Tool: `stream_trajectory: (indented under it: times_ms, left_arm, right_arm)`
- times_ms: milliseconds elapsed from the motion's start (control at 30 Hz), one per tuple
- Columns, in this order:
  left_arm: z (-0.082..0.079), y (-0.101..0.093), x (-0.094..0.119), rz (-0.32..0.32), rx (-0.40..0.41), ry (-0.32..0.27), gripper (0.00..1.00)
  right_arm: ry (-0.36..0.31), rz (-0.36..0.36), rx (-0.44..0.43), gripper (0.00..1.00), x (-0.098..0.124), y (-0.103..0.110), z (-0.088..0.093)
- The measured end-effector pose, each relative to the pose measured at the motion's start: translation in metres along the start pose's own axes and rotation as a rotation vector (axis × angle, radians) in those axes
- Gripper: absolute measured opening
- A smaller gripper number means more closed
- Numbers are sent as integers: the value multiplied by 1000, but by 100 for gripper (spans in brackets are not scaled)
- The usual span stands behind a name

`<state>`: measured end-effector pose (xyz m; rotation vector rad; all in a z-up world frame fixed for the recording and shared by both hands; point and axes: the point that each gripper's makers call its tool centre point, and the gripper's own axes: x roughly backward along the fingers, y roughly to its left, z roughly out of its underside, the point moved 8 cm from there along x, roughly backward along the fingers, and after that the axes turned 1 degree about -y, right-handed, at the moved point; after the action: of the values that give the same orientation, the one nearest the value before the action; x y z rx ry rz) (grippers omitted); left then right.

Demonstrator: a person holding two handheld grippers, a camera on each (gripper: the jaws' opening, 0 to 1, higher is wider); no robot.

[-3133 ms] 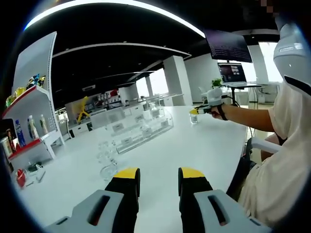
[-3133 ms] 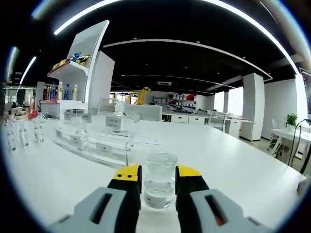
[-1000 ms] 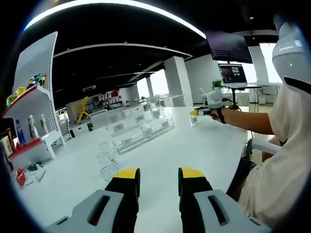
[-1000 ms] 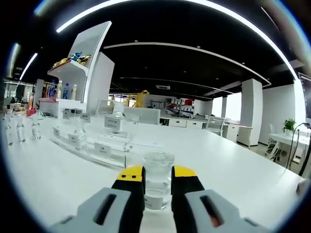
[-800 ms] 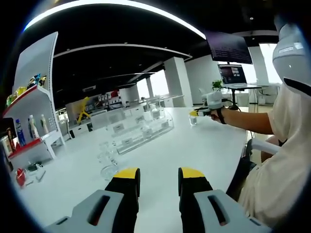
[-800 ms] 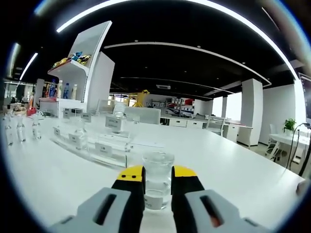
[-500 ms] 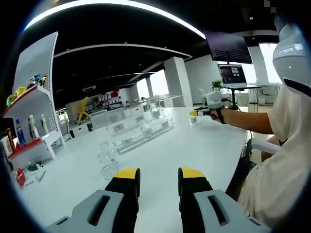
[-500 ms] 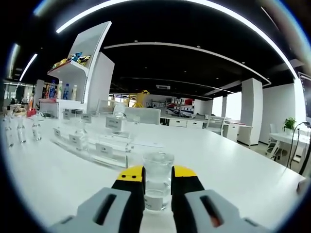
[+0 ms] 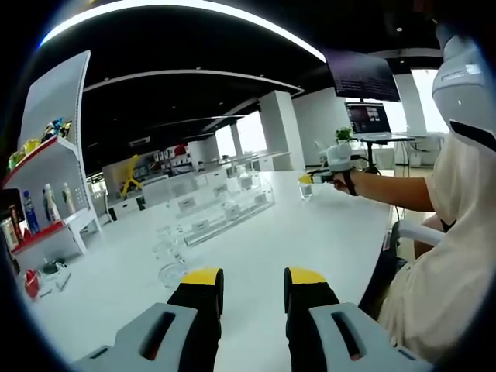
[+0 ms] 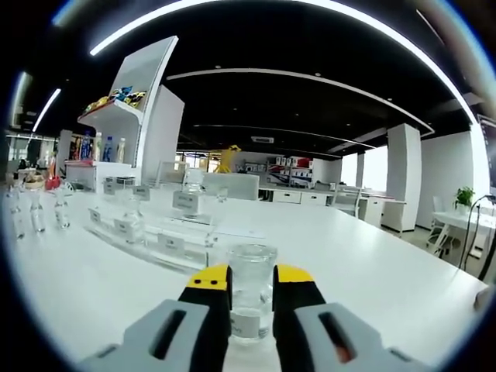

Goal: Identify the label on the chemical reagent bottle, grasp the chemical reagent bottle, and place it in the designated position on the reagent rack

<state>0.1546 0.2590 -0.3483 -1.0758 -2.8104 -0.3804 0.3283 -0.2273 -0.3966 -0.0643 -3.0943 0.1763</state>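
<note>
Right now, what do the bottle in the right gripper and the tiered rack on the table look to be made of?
The reagent bottle looks like clear glass: the room shows through its walls, with a white label low down. The reagent rack looks like clear acrylic: see-through, flat stepped panels with glossy edges. Plastic or glass cannot be settled.

White table, display shelf with drinks, laptop

We find an open-plan office or showroom: long white tables, a dark ceiling with curved light strips, white columns, desks with a monitor, and a display shelf of bottled goods.
</note>
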Motion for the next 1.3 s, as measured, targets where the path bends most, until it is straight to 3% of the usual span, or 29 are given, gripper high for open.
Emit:
stream_trajectory:
  times_ms: [1300]
  left_arm:
    - [1, 0, -1, 3, 2, 1, 32]
  right_arm:
    - [-93, -101, 7, 19, -17, 33, -58]
